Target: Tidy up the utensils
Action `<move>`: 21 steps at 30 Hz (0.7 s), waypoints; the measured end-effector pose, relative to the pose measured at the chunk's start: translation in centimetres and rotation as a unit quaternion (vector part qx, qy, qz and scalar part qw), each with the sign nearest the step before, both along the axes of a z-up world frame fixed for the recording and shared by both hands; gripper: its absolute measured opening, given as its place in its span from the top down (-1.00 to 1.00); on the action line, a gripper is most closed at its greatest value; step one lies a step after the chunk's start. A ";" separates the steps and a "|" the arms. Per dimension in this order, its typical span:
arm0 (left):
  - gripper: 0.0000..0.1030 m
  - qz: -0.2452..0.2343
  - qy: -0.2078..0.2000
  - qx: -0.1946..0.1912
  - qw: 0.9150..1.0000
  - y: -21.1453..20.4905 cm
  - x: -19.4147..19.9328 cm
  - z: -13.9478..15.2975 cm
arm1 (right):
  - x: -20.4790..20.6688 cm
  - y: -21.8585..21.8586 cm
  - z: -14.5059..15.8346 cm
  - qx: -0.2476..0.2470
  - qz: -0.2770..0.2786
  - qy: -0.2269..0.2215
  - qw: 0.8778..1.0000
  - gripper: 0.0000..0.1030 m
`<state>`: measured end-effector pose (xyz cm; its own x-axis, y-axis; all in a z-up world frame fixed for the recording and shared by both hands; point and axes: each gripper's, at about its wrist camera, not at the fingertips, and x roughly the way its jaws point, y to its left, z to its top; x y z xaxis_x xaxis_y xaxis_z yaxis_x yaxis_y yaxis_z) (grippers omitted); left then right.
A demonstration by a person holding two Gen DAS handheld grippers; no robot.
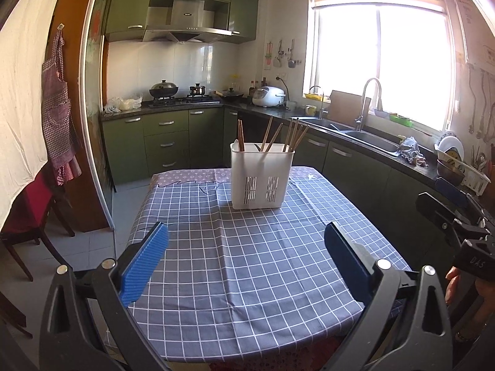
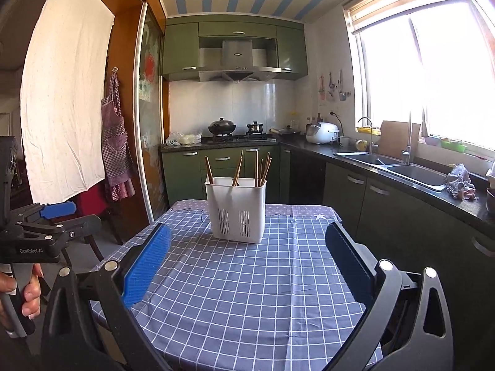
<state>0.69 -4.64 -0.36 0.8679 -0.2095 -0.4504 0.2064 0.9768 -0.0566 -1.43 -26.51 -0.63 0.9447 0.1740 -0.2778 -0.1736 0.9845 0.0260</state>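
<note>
Left gripper (image 1: 246, 232) and right gripper (image 2: 247, 235) are held spread wide and empty above checked tablecloth (image 1: 247, 262); chopsticks (image 1: 269, 134) are stood in white holder (image 1: 261, 176)

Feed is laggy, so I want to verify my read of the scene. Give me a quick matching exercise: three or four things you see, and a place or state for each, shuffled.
Column 1:
1. utensil holder
2. chopsticks
3. left tool
4. covered wok

Column 2:
A. open, nothing between its pads
B. on the stove at the back
C. upright on the checked tablecloth
D. standing in the white caddy

Pairs: 1-C, 2-D, 3-A, 4-B
</note>
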 end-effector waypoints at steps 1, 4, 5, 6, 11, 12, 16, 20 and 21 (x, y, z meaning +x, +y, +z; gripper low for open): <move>-0.86 0.000 -0.001 0.001 1.000 0.0 -0.1 0.1 | -0.1 0.1 0.0 -0.001 0.001 0.000 1.000 -0.91; -0.86 0.002 -0.005 0.001 1.000 0.0 -0.5 0.2 | 0.0 0.3 0.2 -0.002 0.003 0.000 1.000 -0.91; -0.86 0.002 -0.006 0.002 1.000 0.0 -0.6 0.2 | 0.0 0.4 0.2 -0.003 0.004 0.000 1.000 -0.91; -0.86 0.002 -0.006 0.002 1.000 0.0 -0.8 0.3 | 0.1 0.4 0.3 -0.003 0.004 0.000 1.000 -0.91; -0.86 0.003 -0.007 0.002 1.000 -0.1 -1.2 0.3 | -0.1 0.6 0.4 -0.002 0.006 0.000 1.000 -0.91; -0.86 0.003 -0.007 0.002 1.000 -0.1 -1.1 0.3 | -0.2 0.6 0.4 -0.003 0.006 -0.001 1.000 -0.91; -0.86 0.004 -0.008 0.003 1.000 -0.1 -1.3 0.3 | -0.2 0.6 0.4 -0.001 0.009 0.000 1.000 -0.91; -0.86 0.007 -0.006 0.002 1.000 0.0 -1.4 0.2 | -0.1 0.7 0.2 0.001 0.012 0.003 1.000 -0.91; -0.86 0.008 -0.004 0.001 1.000 0.1 -1.4 0.2 | -0.1 0.7 0.2 0.001 0.013 0.004 1.000 -0.91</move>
